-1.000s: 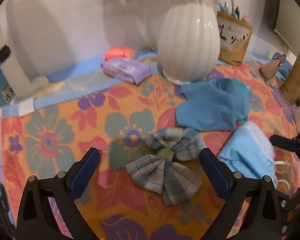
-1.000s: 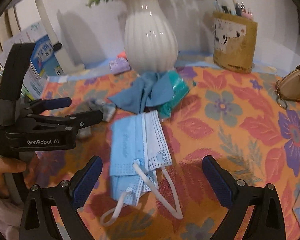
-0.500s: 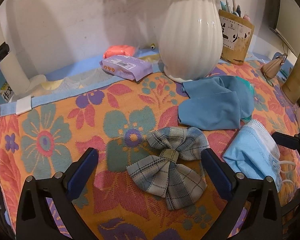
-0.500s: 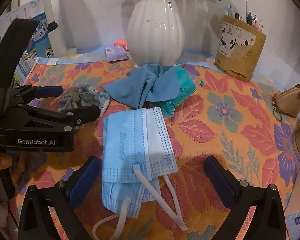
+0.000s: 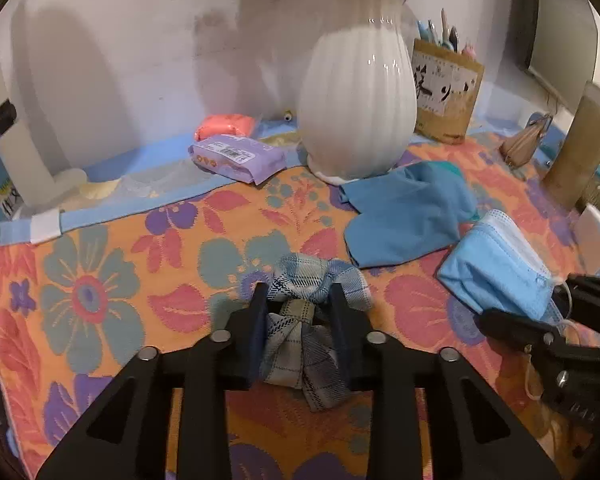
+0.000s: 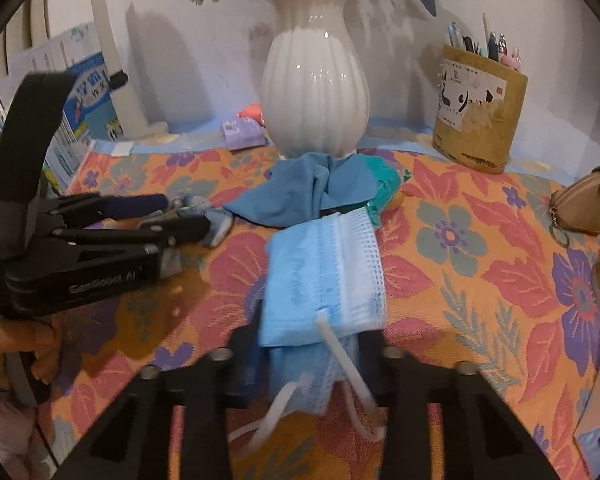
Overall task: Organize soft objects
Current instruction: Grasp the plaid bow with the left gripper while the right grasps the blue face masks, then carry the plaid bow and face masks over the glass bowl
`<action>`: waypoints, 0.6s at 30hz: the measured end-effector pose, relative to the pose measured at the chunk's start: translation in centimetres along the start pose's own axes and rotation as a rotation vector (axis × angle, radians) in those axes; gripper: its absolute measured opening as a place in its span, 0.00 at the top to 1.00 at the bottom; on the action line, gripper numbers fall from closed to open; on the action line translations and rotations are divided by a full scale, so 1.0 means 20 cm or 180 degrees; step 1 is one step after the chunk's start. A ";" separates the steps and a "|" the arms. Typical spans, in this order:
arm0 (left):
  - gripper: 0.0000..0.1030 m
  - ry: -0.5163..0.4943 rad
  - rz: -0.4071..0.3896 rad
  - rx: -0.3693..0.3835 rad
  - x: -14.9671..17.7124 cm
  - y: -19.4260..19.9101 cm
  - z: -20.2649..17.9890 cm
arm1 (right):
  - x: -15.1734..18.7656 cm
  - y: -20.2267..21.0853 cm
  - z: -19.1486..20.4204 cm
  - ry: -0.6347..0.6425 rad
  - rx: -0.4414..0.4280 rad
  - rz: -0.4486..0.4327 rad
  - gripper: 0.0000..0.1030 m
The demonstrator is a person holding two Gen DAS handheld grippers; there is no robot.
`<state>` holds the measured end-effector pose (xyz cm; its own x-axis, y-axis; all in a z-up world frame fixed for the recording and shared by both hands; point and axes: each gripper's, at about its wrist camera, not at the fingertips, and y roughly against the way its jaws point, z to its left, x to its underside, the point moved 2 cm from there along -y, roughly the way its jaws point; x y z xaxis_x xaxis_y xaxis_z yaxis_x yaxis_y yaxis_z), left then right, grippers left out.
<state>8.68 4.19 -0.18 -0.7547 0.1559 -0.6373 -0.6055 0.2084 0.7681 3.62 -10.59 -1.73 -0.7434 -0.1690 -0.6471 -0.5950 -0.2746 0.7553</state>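
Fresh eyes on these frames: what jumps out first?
The tall white ribbed vase at the back against the wall, on the loud orange floral cloth. In front, both grippers are closing: the left gripper on the plaid bow, the right gripper on the blue face masks.

Floral tablecloth under plaid bow, blue masks, blue cloth, white vase.

"GenRobot.AI" stands in pale letters on the side of the left gripper.
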 end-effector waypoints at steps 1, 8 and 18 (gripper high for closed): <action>0.80 0.0082 -0.0028 0.0027 0.00 0.01 0.03 | 0.00 0.01 -0.01 -0.0057 -0.0093 -0.0034 0.81; 0.80 0.0540 -0.0156 -0.0026 0.01 0.05 0.16 | 0.00 0.11 -0.07 -0.0310 -0.0808 -0.0424 0.89; 0.79 0.0546 -0.0037 -0.0235 0.01 0.01 0.17 | 0.00 0.16 0.08 0.0140 -0.0776 -0.0510 0.89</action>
<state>9.23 7.52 -0.29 -0.7757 -0.0144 -0.6310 -0.6266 0.1368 0.7672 1.18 -9.91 0.82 -0.6289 -0.1445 -0.7640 -0.6088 -0.5196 0.5995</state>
